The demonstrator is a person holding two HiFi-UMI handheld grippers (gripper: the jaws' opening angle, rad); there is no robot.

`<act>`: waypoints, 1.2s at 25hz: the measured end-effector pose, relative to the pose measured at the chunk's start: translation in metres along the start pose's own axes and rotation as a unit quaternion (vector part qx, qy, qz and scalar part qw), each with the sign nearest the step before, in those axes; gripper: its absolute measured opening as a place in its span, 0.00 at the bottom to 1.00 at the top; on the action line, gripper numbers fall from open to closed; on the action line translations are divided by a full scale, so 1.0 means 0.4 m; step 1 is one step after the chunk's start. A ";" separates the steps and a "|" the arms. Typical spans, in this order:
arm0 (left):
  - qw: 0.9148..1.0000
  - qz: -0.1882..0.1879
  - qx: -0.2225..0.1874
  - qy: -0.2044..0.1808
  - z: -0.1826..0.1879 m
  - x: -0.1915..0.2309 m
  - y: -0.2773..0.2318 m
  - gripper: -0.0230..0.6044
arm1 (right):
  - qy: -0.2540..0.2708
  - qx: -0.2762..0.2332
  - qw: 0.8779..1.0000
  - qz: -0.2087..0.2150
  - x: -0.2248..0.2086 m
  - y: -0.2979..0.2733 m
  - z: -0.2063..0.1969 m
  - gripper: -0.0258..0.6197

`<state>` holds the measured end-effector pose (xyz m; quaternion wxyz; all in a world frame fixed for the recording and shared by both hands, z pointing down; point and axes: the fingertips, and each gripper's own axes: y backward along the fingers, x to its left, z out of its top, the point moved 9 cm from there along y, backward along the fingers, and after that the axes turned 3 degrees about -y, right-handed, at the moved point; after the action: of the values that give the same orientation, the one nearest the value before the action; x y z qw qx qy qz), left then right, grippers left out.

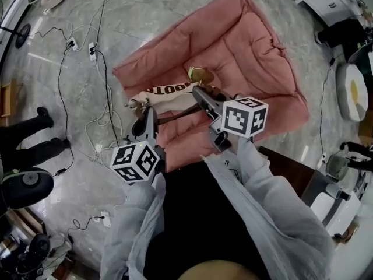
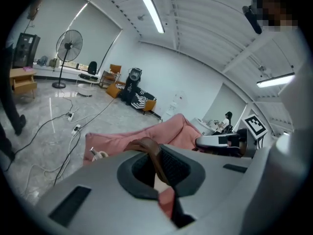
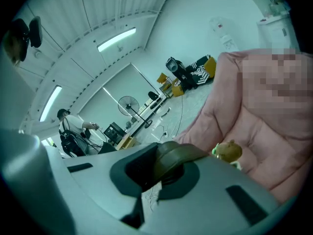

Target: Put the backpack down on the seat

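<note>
A cream backpack [image 1: 166,95] with brown lettering hangs over the front part of the pink cushioned seat [image 1: 250,45], which lies on the floor. My left gripper [image 1: 150,109] is shut on one brown strap [image 2: 152,153]. The right gripper [image 1: 199,92] is shut on the other brown strap [image 3: 178,153]. A small brown plush charm [image 1: 200,73] dangles by the bag, and the plush charm [image 3: 227,152] also shows in the right gripper view against the seat [image 3: 254,116]. In the left gripper view, the seat [image 2: 168,131] lies beyond the jaws and the right gripper [image 2: 220,142] is at the right.
Cables and power strips [image 1: 92,51] run over the marble floor left of the seat. A person's dark legs [image 1: 29,142] stand at the left edge, with a fan base [image 1: 23,188] below them. White equipment [image 1: 341,206] sits at the right. A standing fan [image 2: 68,45] is far off.
</note>
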<state>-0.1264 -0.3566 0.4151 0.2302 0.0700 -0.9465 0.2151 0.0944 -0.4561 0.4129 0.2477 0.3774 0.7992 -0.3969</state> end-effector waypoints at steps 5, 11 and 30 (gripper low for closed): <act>0.997 0.027 0.067 0.033 -0.134 0.010 -0.003 0.06 | -0.056 0.034 0.998 -0.020 -0.085 0.008 -0.109 0.05; 0.996 0.014 0.077 0.035 -0.189 0.006 0.034 0.06 | -0.052 0.029 0.998 -0.036 -0.089 0.052 -0.187 0.05; 0.984 -0.050 0.173 0.008 -0.402 0.005 0.214 0.06 | -0.060 0.013 0.991 -0.118 -0.036 0.201 -0.489 0.05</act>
<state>-0.0825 -0.2089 0.5128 0.2332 0.1547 -0.8881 0.3647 0.1484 -0.2693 0.4968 0.2417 0.2594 0.8165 -0.4557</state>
